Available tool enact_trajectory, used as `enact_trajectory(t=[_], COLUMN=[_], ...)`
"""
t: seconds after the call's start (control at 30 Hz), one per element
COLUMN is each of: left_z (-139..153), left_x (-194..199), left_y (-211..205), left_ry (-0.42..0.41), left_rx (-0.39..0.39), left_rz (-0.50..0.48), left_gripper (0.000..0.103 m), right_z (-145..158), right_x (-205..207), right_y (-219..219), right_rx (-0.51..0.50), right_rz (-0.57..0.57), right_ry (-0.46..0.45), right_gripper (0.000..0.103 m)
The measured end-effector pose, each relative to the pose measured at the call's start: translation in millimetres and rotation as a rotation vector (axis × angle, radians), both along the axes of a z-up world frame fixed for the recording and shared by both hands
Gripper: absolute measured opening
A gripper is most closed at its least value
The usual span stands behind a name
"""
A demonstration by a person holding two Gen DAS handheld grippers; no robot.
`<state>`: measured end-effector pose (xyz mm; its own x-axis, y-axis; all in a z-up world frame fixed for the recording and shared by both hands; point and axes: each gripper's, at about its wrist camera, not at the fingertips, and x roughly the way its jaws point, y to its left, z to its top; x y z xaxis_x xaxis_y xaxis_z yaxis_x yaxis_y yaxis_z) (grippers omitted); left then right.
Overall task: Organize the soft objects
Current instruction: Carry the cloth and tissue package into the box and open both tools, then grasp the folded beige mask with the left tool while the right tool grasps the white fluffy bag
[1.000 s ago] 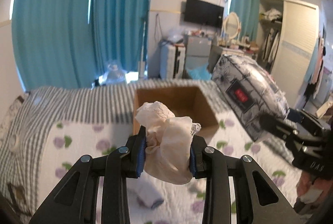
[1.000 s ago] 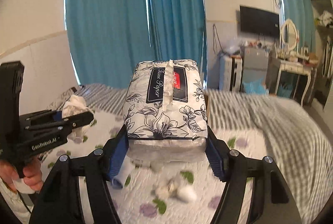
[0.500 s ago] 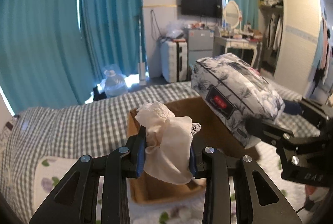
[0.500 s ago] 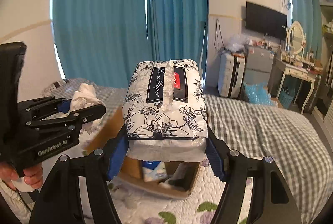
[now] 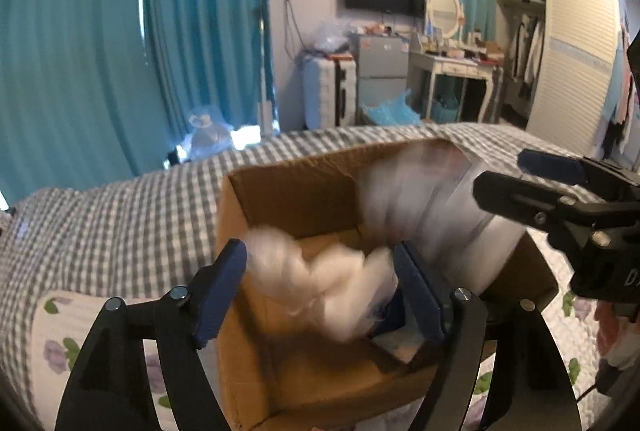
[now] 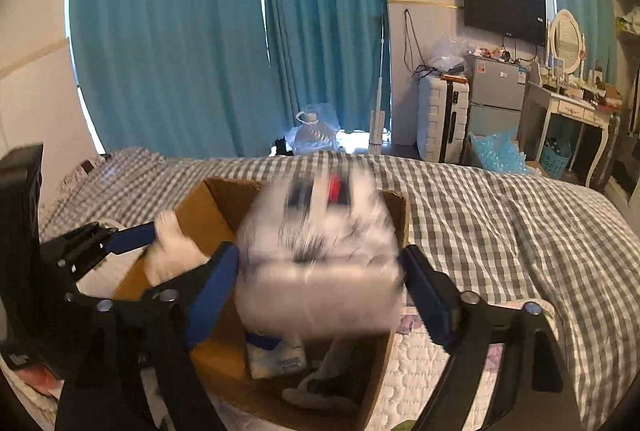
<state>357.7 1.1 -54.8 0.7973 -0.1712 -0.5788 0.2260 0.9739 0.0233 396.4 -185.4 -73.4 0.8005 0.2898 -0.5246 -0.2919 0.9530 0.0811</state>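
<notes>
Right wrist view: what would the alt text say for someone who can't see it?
A blurred floral tissue pack drops from the opening right gripper into a cardboard box on a checked bed. At left, the left gripper releases a cream cloth over the same box.

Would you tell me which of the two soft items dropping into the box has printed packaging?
The tissue pack between the right gripper fingers: black floral print, red label. The cream cloth is plain.

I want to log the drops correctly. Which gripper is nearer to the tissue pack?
Right. The right gripper has the tissue pack between its opening jaws, over the box. The left gripper is beside it, around the cloth.
</notes>
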Motion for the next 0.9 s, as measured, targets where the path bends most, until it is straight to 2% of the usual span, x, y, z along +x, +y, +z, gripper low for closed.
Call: enact_trajectory(t=[0.1,0.23,0.43,0.47,0.5,0.6,0.67,0.73,0.9], left_z=[11.0,38.5,107.9,117.4,125.9,146.5,152.2,150.2,113.5], left_x=[-9.5,-34.8,-98.7,-108.4,-117.5,-146.5,-160.4,-170.3,-180.2], left_y=[2.8,4.4,2.7,0.9,2.6,1.3,3.5,5.6,6.3], left_ry=[0.013,-0.016,-0.135,-0.151,-0.168,-0.225,-0.241,-0.221,-0.135], left_rx=[0.002,-0.002,-0.018,-0.016,-0.017,-0.01,-0.022,-0.045,-0.066], left_rz=[0.016,0.027,0.04,0.055,0.071,0.105,0.126,0.132,0.149], left_gripper=[0.077,0.077,0.078,0.086,0.09,0.091,0.091,0.091,0.091], right_z=[14.3,46.4,116.9,127.3,134.3,153.3,157.7,153.7,114.2], right_x=[-12.7,-40.2,-106.0,-118.7,-128.2,-158.2,-175.2,-187.1,-193.2], right_y=[-5.7,-13.2,-22.9,-24.1,-25.9,-31.7,-36.8,-41.7,-55.9], right_rx=[0.004,0.022,-0.013,-0.021,-0.025,-0.044,-0.051,-0.071,-0.076], right_rz=[-0.013,-0.017,0.019,0.027,0.033,0.052,0.072,0.068,0.086], right_ry=[-0.024,-0.048,-0.124,-0.135,-0.143,-0.138,-0.143,-0.144,-0.056], right_gripper=[0.084,0.084,0.085,0.085,0.085,0.092,0.093,0.094,0.094])
